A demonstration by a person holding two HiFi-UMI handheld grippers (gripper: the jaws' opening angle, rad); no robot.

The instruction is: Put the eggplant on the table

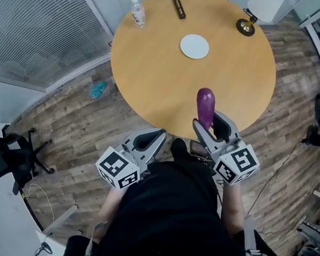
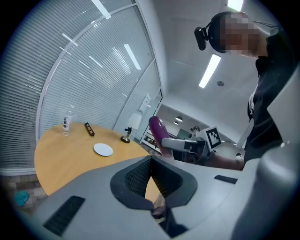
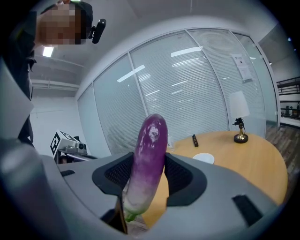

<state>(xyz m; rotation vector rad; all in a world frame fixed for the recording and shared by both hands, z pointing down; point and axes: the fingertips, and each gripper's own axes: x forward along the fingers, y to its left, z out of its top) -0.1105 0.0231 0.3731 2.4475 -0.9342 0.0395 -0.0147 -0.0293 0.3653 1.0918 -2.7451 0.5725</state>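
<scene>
At the table's [image 1: 154,68] near edge, right tongs [image 1: 208,122] clamp the eggplant [image 1: 205,103] upright; left tongs [image 1: 158,134] closed, empty.

Legible text: none.

The left marker cube [image 1: 117,170] and the right marker cube [image 1: 236,164] carry black-and-white square code patterns only, with no characters. The label on the bottle [image 1: 138,13] on the desk [image 1: 154,68] and the printed sheet [image 3: 243,67] on the glass wall are too small to read.
</scene>
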